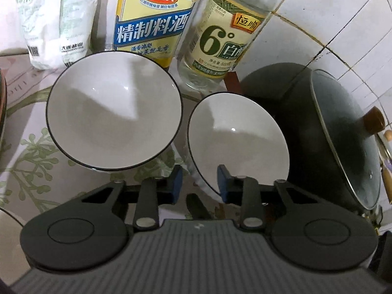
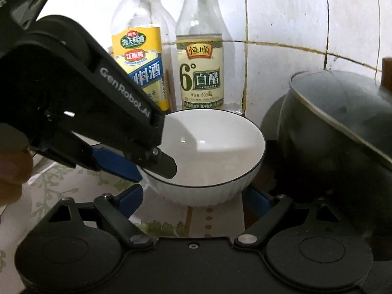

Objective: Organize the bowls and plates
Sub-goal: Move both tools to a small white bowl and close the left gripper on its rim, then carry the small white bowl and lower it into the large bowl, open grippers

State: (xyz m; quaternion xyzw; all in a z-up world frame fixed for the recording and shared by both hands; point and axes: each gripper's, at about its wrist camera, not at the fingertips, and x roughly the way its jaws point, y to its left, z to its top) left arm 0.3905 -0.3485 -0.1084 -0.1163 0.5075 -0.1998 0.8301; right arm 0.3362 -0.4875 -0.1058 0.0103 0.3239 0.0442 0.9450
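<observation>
Two white bowls with thin dark rims stand on a floral tablecloth [image 1: 29, 152]. In the left wrist view the left bowl [image 1: 114, 111] sits apart from the right bowl [image 1: 242, 142]. My left gripper [image 1: 199, 182] straddles the near rim of the right bowl, one blue pad inside and one outside. The right wrist view shows that same bowl [image 2: 208, 152] with the left gripper [image 2: 153, 171] clamped on its left rim. My right gripper [image 2: 196, 198] stands wide open, its blue fingertips either side of the bowl's base without touching it. The left gripper hides the other bowl there.
A dark wok with a glass lid [image 1: 343, 134] [image 2: 330, 134] stands close on the right. Behind the bowls are a yellow-labelled cooking wine bottle [image 1: 152, 19], a vinegar bottle [image 1: 225, 41] and a white bag [image 1: 54, 19] against the tiled wall. Another dish's edge [image 1: 7, 220] shows at lower left.
</observation>
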